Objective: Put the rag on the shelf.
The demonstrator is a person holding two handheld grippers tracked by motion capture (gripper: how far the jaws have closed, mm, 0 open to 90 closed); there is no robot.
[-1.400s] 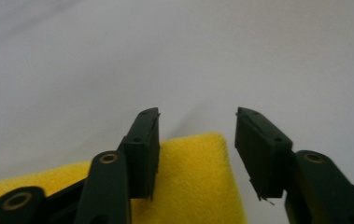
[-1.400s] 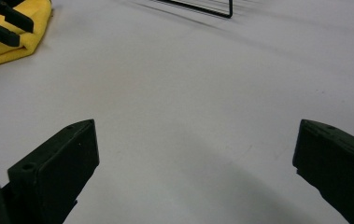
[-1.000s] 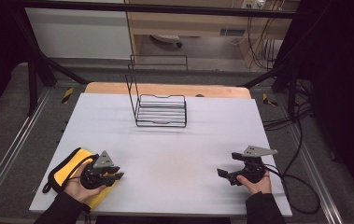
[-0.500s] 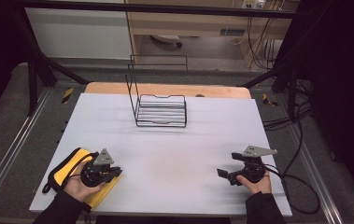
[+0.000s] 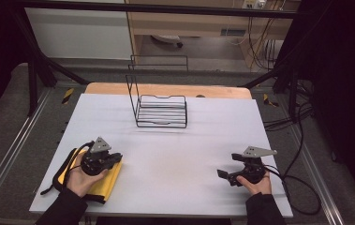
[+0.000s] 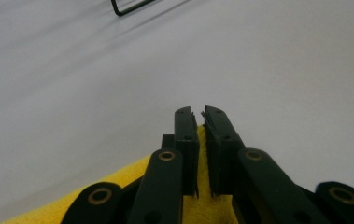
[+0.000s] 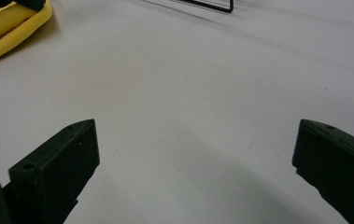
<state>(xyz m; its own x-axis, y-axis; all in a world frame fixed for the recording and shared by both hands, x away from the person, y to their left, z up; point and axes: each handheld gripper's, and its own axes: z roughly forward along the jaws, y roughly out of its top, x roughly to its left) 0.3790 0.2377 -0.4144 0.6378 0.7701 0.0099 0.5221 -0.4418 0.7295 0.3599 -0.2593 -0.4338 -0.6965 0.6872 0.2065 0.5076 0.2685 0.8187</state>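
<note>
A yellow folded cloth with a black trim [image 5: 93, 185] lies at the near left of the white table [image 5: 175, 145]. My left gripper [image 5: 115, 160] sits over the cloth's right edge. Its jaws have just been closing, and in the left gripper view the left gripper [image 6: 199, 113] stands nearly together, with the yellow cloth [image 6: 203, 196] pinched between the pads. My right gripper [image 5: 225, 176] rests at the near right of the table, held by a hand. In its own view the right gripper [image 7: 195, 154] is wide open over bare table, with the yellow cloth [image 7: 6, 28] far off.
A black wire rack [image 5: 161, 110] with a tall wire back stands at the table's far middle. A corner of the wire rack [image 6: 128, 7] also appears in the left gripper view. Black cables [image 5: 301, 183] trail off the right edge. Wooden board [image 5: 166, 89] behind the table.
The left gripper's jaws have come together on the yellow cloth's edge. That hand has shifted a little away from the near edge. The right hand has kept still.
</note>
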